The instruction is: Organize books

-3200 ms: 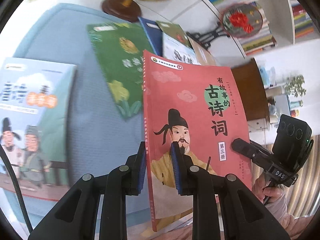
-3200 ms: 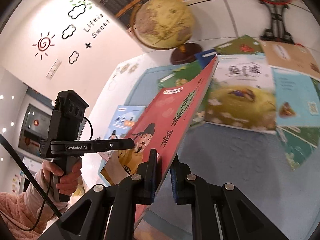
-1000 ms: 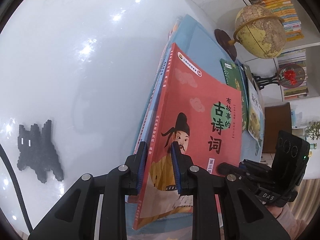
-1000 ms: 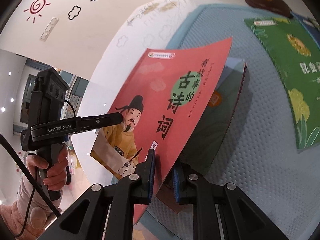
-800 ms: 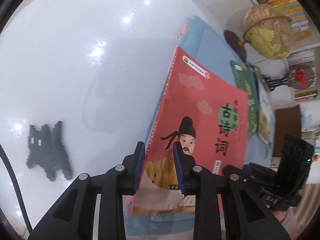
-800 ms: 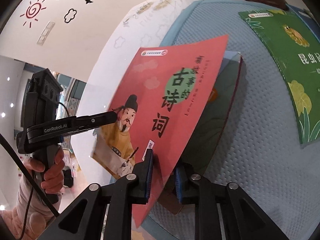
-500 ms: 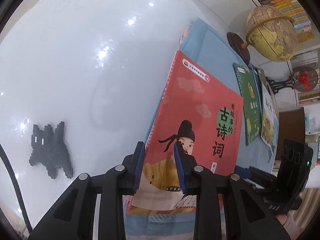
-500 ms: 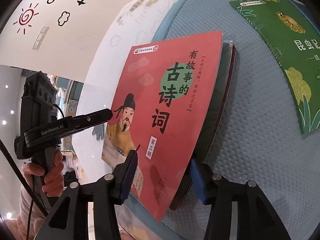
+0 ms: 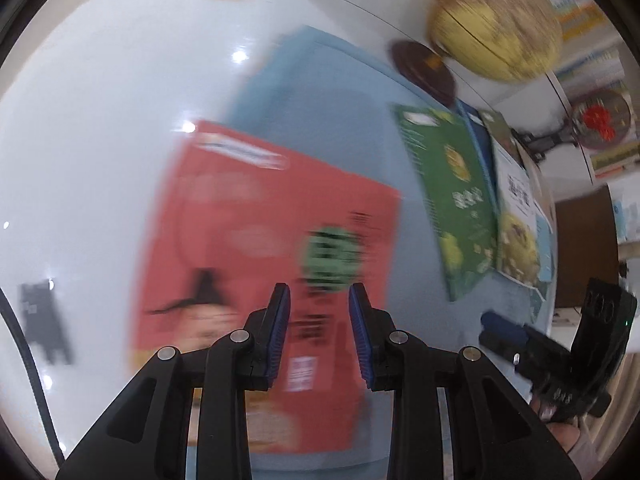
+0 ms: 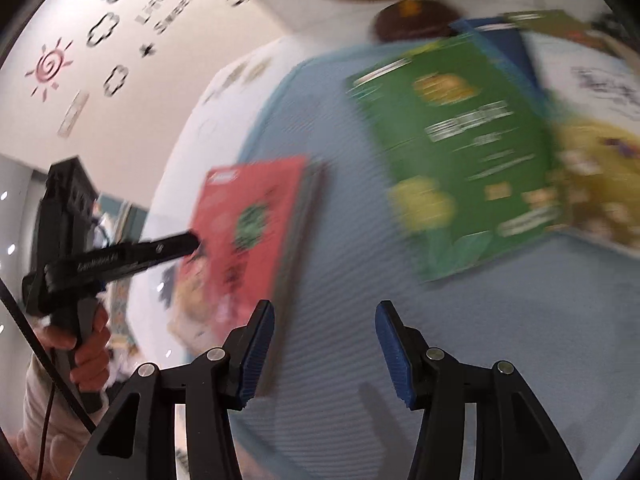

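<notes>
- Left gripper: two black plastic arms with ribbed blue pads. The jaws stand a little apart and grip nothing; the red book shows in the gap, lying on the surface beneath and clear of the pads.
- Right gripper: same build, jaws roughly half open and empty, over bare mat. In the left wrist view it appears at the lower right, a hand under it.
- Red paperback book: flat rectangular cover, red, with a green round patch and a drawn figure in a black hat. Its print is too blurred to read. It lies on top of another book, whose dark edge shows along its right side in the right wrist view, at the mat's left edge.
- Light blue textured mat: a fine dimpled weave with a rounded corner, spread on a glossy white table.
- Green paperback book: flat on the mat, towards its far right part, with yellow flower shapes and white print, unreadable. It overlaps a dark blue book and lies beside a white-and-yellow picture book.
- Yellow globe on a round dark wooden base, beyond the mat's far edge.
- Cream wall: a pink sun, cloud outlines and blurred lettering, seemingly "Life is Sweet".
- Left hand: wrapped around the left gripper's black handle, whose side bears blurred white lettering.
</notes>
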{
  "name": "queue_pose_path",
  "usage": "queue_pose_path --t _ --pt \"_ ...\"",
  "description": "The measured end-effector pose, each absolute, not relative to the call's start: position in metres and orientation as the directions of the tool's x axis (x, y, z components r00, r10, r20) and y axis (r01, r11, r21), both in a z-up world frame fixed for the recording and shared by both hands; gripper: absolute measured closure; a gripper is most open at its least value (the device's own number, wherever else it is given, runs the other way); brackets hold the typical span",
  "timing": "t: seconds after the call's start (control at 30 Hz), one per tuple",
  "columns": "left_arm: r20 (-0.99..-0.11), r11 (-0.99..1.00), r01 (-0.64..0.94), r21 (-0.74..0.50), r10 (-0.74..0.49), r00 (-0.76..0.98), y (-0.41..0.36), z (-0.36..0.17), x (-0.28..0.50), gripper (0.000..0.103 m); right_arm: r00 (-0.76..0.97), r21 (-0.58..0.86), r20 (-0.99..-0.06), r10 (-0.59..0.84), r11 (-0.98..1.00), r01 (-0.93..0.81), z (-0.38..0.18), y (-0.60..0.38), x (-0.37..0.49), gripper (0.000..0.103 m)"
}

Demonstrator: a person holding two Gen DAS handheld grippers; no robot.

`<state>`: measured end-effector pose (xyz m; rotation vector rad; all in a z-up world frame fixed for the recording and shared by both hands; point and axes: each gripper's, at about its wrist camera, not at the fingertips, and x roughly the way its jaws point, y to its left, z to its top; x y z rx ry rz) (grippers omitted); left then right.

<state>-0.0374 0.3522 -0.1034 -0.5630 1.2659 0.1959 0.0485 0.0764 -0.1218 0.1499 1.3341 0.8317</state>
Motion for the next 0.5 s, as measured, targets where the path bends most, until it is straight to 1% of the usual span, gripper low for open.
queue_pose_path --t 0.13,0.23,0.4,0.5 --pt "-0.935 0.876 -0.369 -0.311 -0.212 0.285 0.303 -0.116 0.001 0.075 0.091 0.516 -0.809 0.581 0.775 -0.366 -0.119 0.019 0.087 0.052" --pt "-0.930 0.889 -0.319 -0.329 -0.247 0.271 0.263 -0.129 0.039 0.075 0.157 0.466 -0.829 0.537 0.818 -0.337 -0.118 -0.025 0.116 0.052" --pt "-0.917 0.892 -0.270 -0.362 -0.287 0.277 0.213 -0.146 0.096 0.075 0.241 0.374 -0.862 0.446 0.880 -0.293 -0.125 -0.075 0.164 0.052" --pt "-0.913 0.892 -0.264 -0.368 -0.294 0.282 0.186 -0.157 0.123 0.075 0.252 0.356 -0.874 0.415 0.900 -0.250 -0.135 -0.097 0.194 0.051"
